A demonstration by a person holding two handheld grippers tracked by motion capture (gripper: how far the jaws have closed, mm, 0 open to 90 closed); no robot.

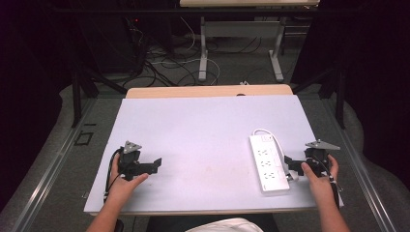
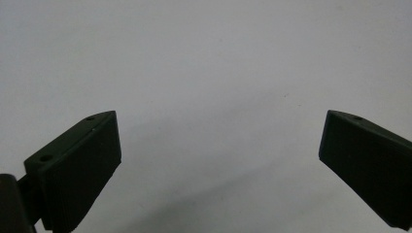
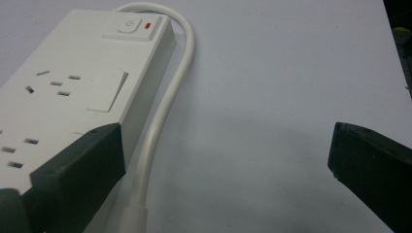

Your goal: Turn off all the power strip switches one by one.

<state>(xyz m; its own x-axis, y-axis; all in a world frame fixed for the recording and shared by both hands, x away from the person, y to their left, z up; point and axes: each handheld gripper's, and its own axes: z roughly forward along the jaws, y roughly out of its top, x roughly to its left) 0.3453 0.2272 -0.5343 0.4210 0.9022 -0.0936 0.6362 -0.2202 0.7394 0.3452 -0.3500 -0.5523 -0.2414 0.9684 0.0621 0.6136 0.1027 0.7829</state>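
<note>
Power strip [image 1: 269, 163], white, lies flat on the pale table top [image 1: 203, 135] toward my right side, its long axis running away from me, with the switch end farthest from me. In the right gripper view I read a white push switch [image 3: 128, 25] and a small red indicator [image 3: 148, 23] at that far end, and socket openings along the top face. White cord [image 3: 163, 104] leaves the switch end, loops over, and runs back along the strip's right edge, touching or nearly touching the casing. My right gripper [image 1: 296, 166] sits just beside the strip's right edge near its closer end; its jaws are spread wide, one jaw overlapping the strip's casing in the right gripper view, the other well apart over bare table, nothing held between them. I cannot tell whether that jaw touches the strip. My left gripper [image 1: 145, 166] rests low over the table at my left, well apart from the strip; its jaws are also spread wide, with bare surface between them. Each hand [image 1: 123, 186] grips its tool from behind.
</note>
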